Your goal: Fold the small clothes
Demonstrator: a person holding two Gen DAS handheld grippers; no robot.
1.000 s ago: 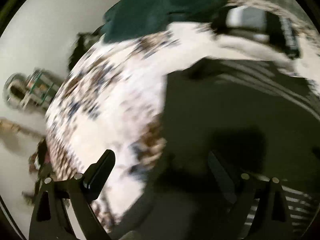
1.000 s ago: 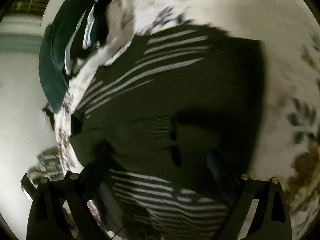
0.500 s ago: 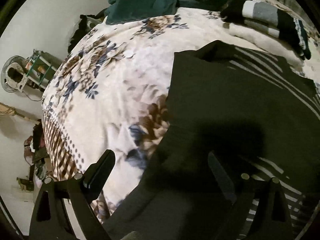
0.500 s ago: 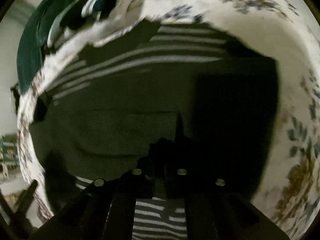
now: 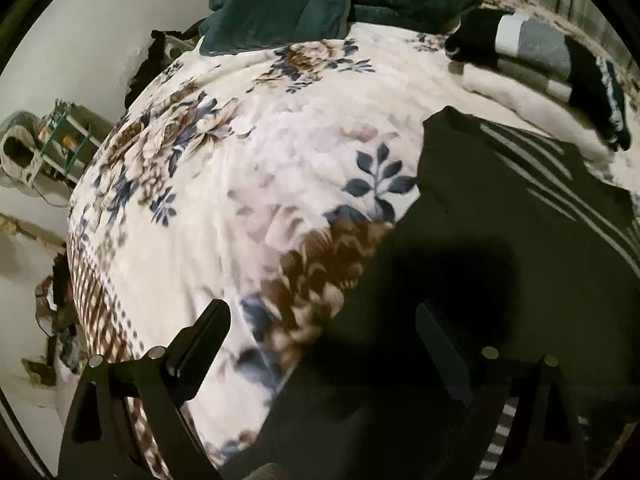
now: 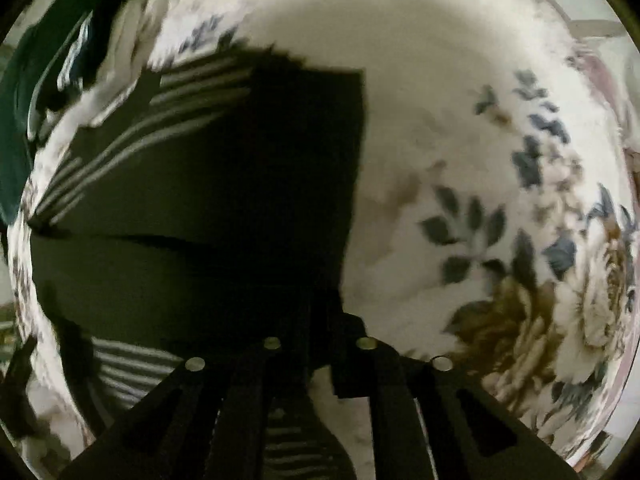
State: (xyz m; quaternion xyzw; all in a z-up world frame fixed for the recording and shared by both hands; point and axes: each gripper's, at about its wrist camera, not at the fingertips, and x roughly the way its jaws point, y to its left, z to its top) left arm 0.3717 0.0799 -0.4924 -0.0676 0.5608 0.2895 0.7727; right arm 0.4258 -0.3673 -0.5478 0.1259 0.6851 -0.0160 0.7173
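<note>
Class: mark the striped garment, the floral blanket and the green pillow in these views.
Striped garment (image 5: 532,216): left wrist view, dark panel below the pale stripes.
Floral blanket (image 5: 280,152): left wrist view, pale middle area.
Green pillow (image 5: 288,4): left wrist view, its front face.

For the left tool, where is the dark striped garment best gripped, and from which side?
Probably the dark striped garment's bare side edge beside the floral blanket, approached from the blanket side: it lies flat, and that edge runs just ahead of the open left tool.

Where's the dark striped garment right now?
The dark striped garment lies spread on the floral blanket, right half of the left wrist view, just below the folded pile. In the right wrist view it fills the left side.
</note>
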